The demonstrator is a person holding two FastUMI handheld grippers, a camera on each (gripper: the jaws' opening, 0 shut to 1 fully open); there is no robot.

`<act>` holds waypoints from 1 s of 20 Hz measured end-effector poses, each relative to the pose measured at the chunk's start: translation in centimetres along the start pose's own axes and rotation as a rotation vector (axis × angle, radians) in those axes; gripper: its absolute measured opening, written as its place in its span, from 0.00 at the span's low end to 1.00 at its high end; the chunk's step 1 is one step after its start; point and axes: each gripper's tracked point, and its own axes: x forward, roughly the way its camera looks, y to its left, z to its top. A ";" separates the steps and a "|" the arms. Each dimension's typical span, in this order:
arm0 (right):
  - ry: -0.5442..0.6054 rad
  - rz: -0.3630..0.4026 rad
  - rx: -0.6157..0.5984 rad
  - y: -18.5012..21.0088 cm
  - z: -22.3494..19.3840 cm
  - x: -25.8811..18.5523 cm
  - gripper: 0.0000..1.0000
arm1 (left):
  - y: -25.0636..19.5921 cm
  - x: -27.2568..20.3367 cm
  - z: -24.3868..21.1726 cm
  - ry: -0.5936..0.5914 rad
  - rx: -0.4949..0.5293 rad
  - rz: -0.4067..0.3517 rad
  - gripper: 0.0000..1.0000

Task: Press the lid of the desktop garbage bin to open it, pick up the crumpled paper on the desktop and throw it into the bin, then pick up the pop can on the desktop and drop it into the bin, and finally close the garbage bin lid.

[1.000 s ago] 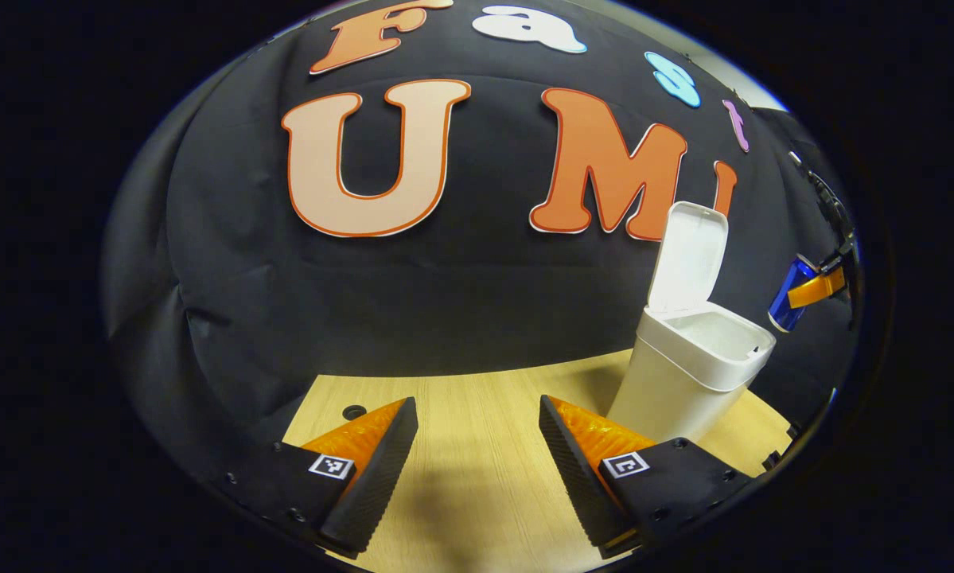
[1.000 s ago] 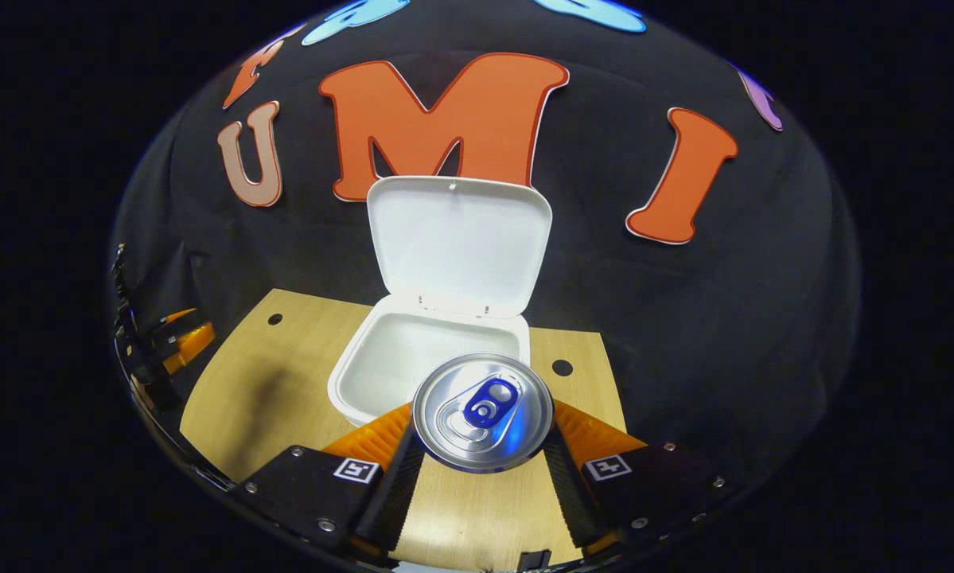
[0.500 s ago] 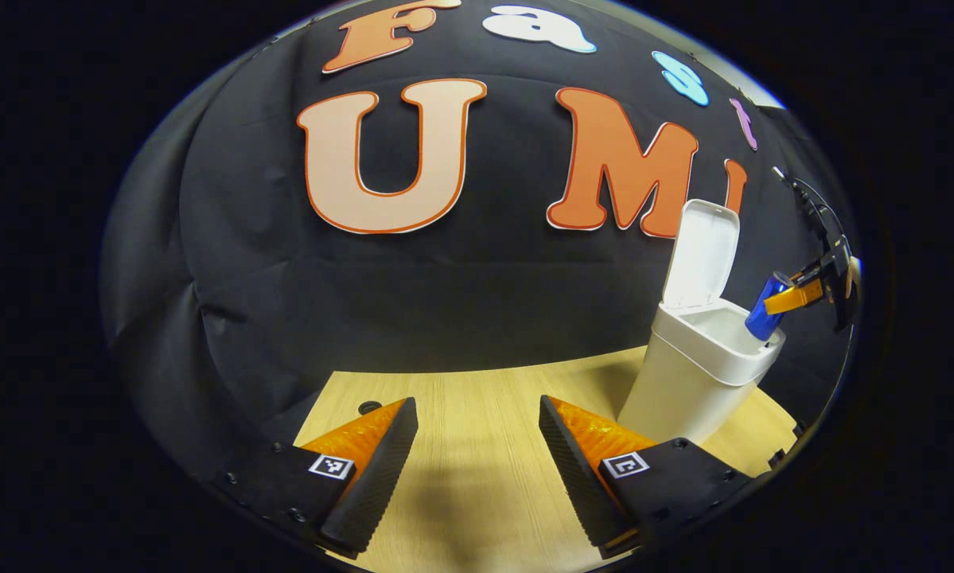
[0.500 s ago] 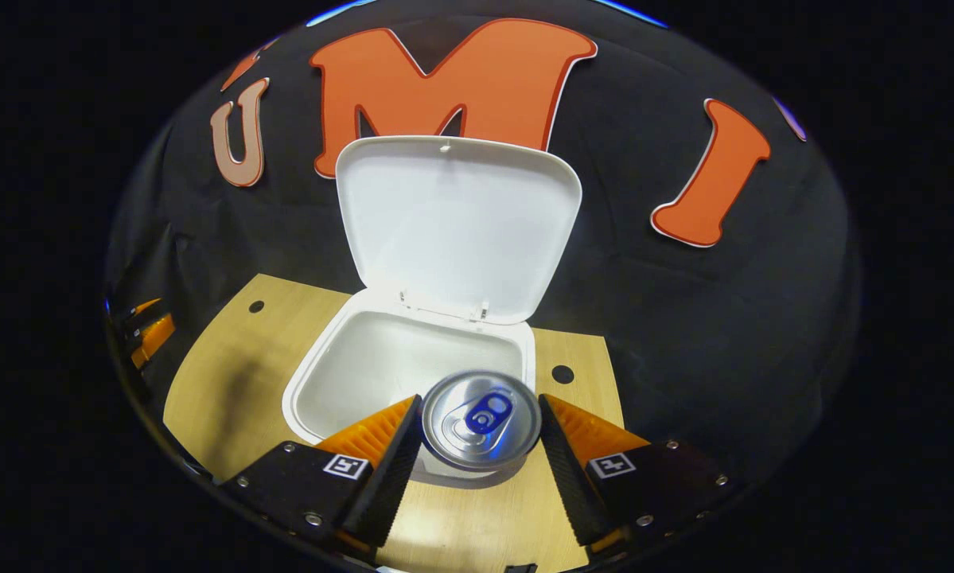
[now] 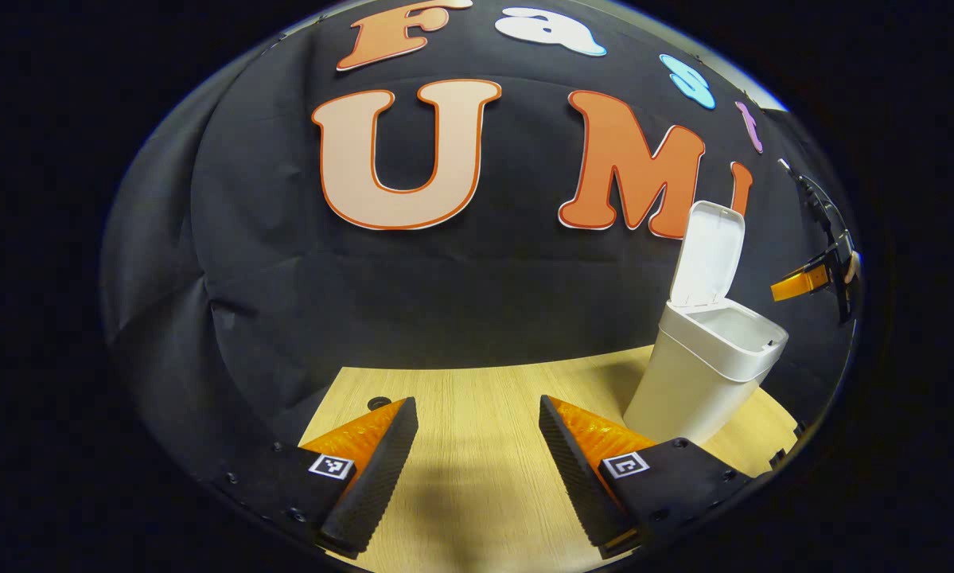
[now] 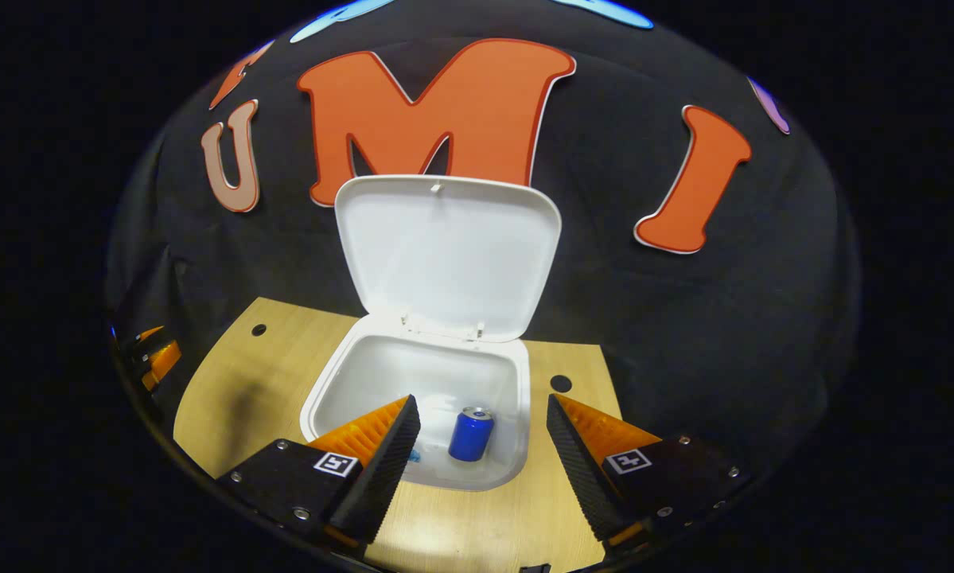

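Observation:
The white bin (image 6: 341, 382) stands on the wooden desk with its lid (image 6: 449, 251) tipped up and back. Inside it, near the bottom, lies the blue pop can (image 6: 471, 434), with something pale beside it that I cannot make out. My right gripper (image 6: 480, 446) hovers open above the bin's front rim, nothing between its fingers. In the left gripper view the bin (image 5: 703, 374) is at the right with its lid (image 5: 711, 255) raised, and the right gripper (image 5: 811, 280) shows above and beyond it. My left gripper (image 5: 477, 454) is open low over the desk, left of the bin.
The wooden desk (image 5: 477, 390) has small round holes (image 6: 560, 383) near its back edge. The black cloth wall rises right behind the bin. The left gripper (image 6: 154, 358) shows at the far left edge of the right gripper view.
My right gripper opened and let go of the can, which dropped into the bin. The right gripper then rose a little. The left gripper drifted slightly left.

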 end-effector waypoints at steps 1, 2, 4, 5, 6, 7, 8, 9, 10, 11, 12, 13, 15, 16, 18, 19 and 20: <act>-0.003 -0.010 0.004 -0.2 0.6 -0.4 0.97 | 0.1 -0.2 0.1 -0.003 0.002 -0.001 0.98; -0.005 0.009 0.011 0.1 1.4 -0.8 0.98 | 0.2 -0.3 0.2 -0.007 0.004 -0.002 0.98; -0.002 0.046 0.017 0.7 3.0 -2.2 0.97 | 0.0 -0.6 0.3 -0.017 0.002 -0.012 0.98; -0.004 0.053 0.006 0.7 4.1 -2.9 0.97 | 0.1 -0.7 0.4 -0.024 -0.003 -0.014 0.98; -0.010 0.052 -0.012 0.6 5.5 -3.4 0.97 | 0.0 -0.8 0.5 -0.028 -0.008 -0.015 0.98; -0.020 0.047 -0.036 0.5 6.9 -3.8 0.97 | 0.0 -0.9 0.4 -0.028 -0.012 -0.016 0.98; -0.027 0.044 -0.061 0.5 8.4 -4.2 0.97 | 0.0 -1.1 0.4 -0.028 -0.016 -0.015 0.98; -0.033 0.050 -0.084 0.9 10.0 -5.0 0.97 | 0.1 -1.2 0.4 -0.029 -0.021 -0.014 0.98; -0.045 0.055 -0.088 1.1 11.5 -5.3 0.97 | 0.1 -1.3 0.3 -0.029 -0.022 -0.011 0.98; -0.055 0.070 -0.086 1.5 13.4 -5.5 0.97 | 0.3 -1.4 0.2 -0.029 -0.022 -0.006 0.98; -0.061 0.083 -0.076 2.0 14.9 -5.6 0.98 | 0.6 -1.5 0.3 -0.030 -0.020 0.002 0.98; -0.064 0.097 -0.064 2.6 16.3 -5.5 0.97 | 0.9 -1.6 0.3 -0.032 -0.017 0.011 0.98; -0.064 0.105 -0.039 3.2 18.7 -4.7 0.97 | 1.4 -1.7 0.3 -0.035 -0.012 0.024 0.98; -0.061 0.100 -0.032 3.2 19.6 -4.0 0.97 | 1.6 -1.8 0.4 -0.036 -0.011 0.029 0.98; -0.048 0.085 -0.029 3.2 20.7 -2.1 0.97 | 1.9 -1.9 0.3 -0.036 -0.011 0.036 0.98; -0.033 0.075 -0.023 3.1 20.9 -1.2 0.97 | 2.1 -2.0 0.3 -0.035 -0.012 0.043 0.98; -0.014 0.072 -0.012 3.1 20.8 0.1 0.97 | 2.3 -2.0 0.2 -0.032 -0.012 0.047 0.98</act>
